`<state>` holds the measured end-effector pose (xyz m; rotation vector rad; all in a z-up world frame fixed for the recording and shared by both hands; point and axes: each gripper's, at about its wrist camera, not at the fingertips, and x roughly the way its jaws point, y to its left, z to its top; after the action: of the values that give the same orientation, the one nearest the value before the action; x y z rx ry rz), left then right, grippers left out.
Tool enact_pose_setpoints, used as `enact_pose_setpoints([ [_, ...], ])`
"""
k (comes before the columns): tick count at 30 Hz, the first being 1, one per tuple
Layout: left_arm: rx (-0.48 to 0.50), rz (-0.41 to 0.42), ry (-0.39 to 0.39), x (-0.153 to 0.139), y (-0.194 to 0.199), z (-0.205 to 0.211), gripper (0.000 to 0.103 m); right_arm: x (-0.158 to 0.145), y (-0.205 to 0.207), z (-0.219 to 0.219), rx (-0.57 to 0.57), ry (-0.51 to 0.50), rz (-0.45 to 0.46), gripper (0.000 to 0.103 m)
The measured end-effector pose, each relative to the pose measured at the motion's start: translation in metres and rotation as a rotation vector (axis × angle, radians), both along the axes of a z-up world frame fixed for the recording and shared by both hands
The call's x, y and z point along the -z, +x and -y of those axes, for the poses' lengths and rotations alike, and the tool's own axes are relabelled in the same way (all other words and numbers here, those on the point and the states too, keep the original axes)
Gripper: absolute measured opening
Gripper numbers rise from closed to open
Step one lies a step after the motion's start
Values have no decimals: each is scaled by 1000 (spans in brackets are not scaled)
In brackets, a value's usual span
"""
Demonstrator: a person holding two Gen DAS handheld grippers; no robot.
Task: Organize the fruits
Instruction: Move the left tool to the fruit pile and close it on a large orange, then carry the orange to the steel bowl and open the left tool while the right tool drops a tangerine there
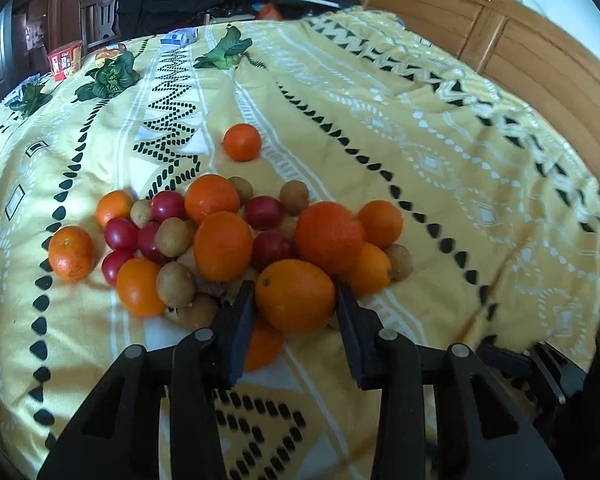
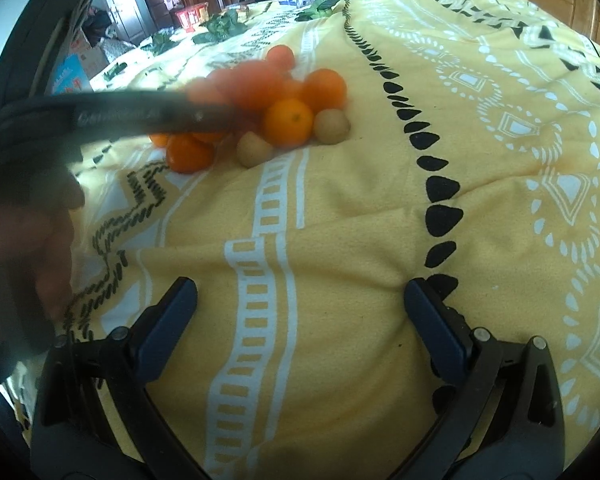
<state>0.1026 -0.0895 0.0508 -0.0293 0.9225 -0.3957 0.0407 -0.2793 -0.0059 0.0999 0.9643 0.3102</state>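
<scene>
left tongs clamp an orange at the near edge of the fruit heap

writing is scarce and none of it reads. a red packet (image 1: 65, 61) at the far edge of the yellow patterned cloth (image 1: 420, 168) carries print too small to make out, and a blue-and-white carton (image 1: 179, 37) beside it is no clearer. in the right wrist view, pale lettering runs along a dark blurred bar (image 2: 112, 118) crossing the upper left, also illegible.

the left wrist view shows the whole heap: oranges, red plum-like fruits (image 1: 263, 212) and small brown round fruits (image 1: 173, 237) bunched mid-cloth, one lone orange (image 1: 242, 142) set apart behind them, and leafy greens (image 1: 110, 76) along the far edge. the left gripper (image 1: 296, 300) has its pads pressed on either side of the nearest orange (image 1: 295, 295).

the right wrist view sees only the heap's right end, partly hidden by the bar, with a blurred hand (image 2: 24, 248) at the left. the right gripper (image 2: 300, 312) stands spread wide over bare cloth, nothing between its jaws, well short of the fruit.
</scene>
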Motion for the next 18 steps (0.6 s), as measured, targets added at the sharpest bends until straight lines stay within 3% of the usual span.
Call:
enact_pose_setpoints([
  [4, -17, 46, -23, -21, -35, -26, 41, -21, 3, 13, 22, 79, 29, 66],
  [11, -100, 33, -83, -28, -71, -78, 41, -57, 43, -8, -73, 151, 105, 65],
  [18, -131, 32, -115, -31, -78, -99, 41, -49, 91, -49, -176, 12, 145, 60],
])
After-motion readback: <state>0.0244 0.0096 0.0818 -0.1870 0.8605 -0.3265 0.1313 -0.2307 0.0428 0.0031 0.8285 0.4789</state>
